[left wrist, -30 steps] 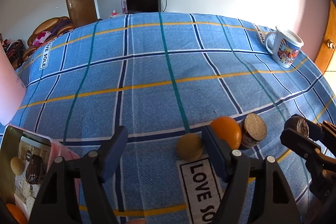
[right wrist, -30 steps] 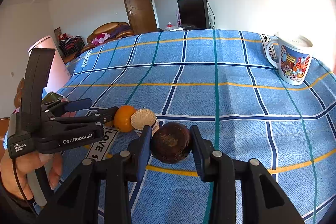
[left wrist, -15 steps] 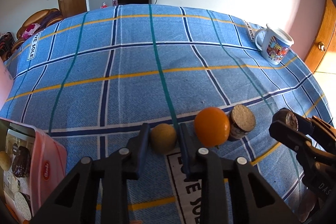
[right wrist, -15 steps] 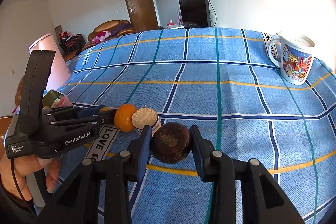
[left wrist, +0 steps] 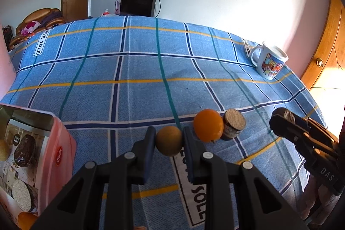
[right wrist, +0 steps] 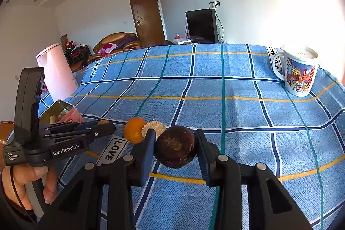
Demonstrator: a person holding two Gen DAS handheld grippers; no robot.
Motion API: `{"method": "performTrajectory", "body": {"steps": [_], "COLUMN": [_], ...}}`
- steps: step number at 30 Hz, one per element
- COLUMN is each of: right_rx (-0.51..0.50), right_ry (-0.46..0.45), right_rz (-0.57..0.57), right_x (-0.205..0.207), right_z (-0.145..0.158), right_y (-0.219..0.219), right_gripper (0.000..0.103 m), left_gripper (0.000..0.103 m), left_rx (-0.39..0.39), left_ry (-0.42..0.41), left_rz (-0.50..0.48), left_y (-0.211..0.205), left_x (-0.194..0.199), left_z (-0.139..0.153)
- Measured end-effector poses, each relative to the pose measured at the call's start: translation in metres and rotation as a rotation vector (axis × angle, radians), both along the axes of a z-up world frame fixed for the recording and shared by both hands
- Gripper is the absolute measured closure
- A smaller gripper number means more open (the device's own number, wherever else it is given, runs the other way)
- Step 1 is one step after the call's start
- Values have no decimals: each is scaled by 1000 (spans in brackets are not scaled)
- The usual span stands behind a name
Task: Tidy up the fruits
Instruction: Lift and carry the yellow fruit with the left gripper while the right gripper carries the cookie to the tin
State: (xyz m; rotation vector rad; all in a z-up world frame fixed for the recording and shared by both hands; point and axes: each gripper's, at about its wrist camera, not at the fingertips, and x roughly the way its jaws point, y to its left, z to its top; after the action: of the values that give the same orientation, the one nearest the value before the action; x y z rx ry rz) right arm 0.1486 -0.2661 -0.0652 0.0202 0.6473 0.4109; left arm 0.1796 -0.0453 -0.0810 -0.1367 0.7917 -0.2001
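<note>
My left gripper is shut on a small yellow-brown round fruit, just above the blue checked cloth. An orange and a cork-topped round piece sit on the cloth just right of it. My right gripper is shut on a dark brown round fruit and holds it above the cloth. In the right wrist view the orange and the cork-topped piece lie just beyond it, with the left gripper to the left.
A pink tin with a pictured lid lies at the near left. A printed mug stands at the far right. A pink kettle stands at the left edge. A wooden door is right of the table.
My left gripper moved right over the yellow-brown fruit, shut on it, and now holds it slightly raised. My right gripper kept hold of the dark fruit and barely moved.
</note>
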Motion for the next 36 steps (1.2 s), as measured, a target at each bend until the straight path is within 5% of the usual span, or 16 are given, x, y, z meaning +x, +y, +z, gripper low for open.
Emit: {"method": "performTrajectory", "body": {"steps": [36], "right_rx": [10], "right_ry": [-246], "right_rz": [9], "right_x": [-41], "right_z": [21], "right_y": [-2], "right_gripper": [64], "left_gripper": [76], "left_rx": [126], "left_ry": [-296], "left_rz": [48], "left_y": [-9], "left_x": [-57], "left_z": [31]}}
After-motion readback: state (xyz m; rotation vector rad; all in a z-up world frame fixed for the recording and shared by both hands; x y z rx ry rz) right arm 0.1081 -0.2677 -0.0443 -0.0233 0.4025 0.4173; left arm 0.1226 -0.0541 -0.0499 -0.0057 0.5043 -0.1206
